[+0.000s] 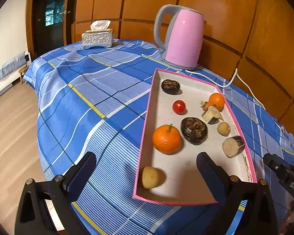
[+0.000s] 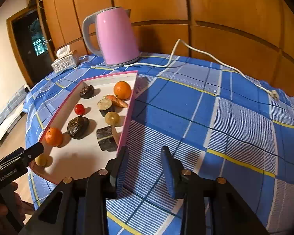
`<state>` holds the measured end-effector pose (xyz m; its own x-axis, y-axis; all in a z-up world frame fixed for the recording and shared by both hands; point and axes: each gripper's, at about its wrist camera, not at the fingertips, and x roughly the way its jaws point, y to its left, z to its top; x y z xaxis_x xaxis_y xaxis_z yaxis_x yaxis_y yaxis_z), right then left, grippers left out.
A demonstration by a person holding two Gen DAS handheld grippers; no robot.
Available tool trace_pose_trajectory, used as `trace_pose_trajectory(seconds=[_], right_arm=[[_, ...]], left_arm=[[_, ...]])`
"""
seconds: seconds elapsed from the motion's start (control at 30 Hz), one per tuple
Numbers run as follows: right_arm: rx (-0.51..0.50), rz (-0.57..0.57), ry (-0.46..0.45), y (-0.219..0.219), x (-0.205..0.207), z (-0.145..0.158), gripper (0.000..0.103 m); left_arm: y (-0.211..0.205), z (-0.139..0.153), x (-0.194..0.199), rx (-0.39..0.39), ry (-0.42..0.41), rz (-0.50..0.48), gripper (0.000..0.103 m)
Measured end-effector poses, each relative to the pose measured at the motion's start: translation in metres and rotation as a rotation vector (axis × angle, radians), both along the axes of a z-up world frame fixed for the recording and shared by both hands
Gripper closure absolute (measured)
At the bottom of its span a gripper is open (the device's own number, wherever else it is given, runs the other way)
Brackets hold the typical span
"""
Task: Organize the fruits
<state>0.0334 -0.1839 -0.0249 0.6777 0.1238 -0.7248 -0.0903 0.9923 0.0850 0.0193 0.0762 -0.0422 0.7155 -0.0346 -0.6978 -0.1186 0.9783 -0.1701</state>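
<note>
Fruit sits gathered in the pink-rimmed tray (image 1: 145, 129) on my blue checked tablecloth (image 1: 84, 90). Nearest my left gripper (image 1: 145, 174) I see a pale round fruit (image 1: 150, 177) at the tray's near corner, then a large orange (image 1: 166, 139), a dark wrinkled fruit (image 1: 194, 130) beside it, and a small red tomato (image 1: 179, 107) further back. A second dark fruit (image 1: 170, 86) lies at the far end, a smaller orange (image 1: 216, 100) against the far right wall, and a cut piece with a pale face (image 1: 233, 146) near the right rim. My left tongs stand wide apart with nothing between them, poised above the tray's near end. My right gripper (image 2: 145, 170) hangs just outside the tray's right wall, over bare cloth; its jaws stand narrowly parted and hold nothing, the left finger (image 2: 119, 168) close against the tray's outer edge. A pink kettle (image 2: 116, 37) stands behind the tray, its white cord (image 2: 205, 55) trailing across the cloth, and a tissue box (image 1: 97, 37) sits at the far edge.
</note>
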Motion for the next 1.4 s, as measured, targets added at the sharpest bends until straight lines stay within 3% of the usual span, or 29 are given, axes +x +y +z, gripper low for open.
trace_pose_trajectory(seconds=[0.13,0.27,0.53,0.63,0.8,0.93,1.4], right_arm=[[-0.035,-0.034,-0.021,0.002,-0.007,0.002,0.059],[-0.071,-0.063,-0.041,0.007,-0.012,0.005,0.038],[-0.116,-0.08,-0.06,0.014,-0.019,0.008,0.036],[-0.119,-0.107,-0.065,0.01,-0.021,0.009,0.036],[-0.124,-0.113,-0.065,0.011,-0.024,0.009,0.036],[-0.131,-0.1,-0.064,0.016,-0.025,0.008,0.036],[-0.151,-0.094,-0.091,0.02,-0.029,0.012,0.036]], left_arm=[[-0.006,0.006,-0.004,0.015,-0.017,-0.021,0.0],[-0.01,0.01,-0.007,0.017,-0.023,-0.034,0.0],[-0.017,0.017,-0.011,0.06,-0.028,-0.034,0.0],[-0.015,0.019,-0.013,0.041,-0.046,-0.038,0.0],[-0.022,0.026,-0.017,0.115,-0.086,-0.006,0.0],[-0.022,0.023,-0.015,0.139,-0.065,0.011,0.0],[-0.023,0.029,-0.021,0.149,-0.108,0.024,0.0]])
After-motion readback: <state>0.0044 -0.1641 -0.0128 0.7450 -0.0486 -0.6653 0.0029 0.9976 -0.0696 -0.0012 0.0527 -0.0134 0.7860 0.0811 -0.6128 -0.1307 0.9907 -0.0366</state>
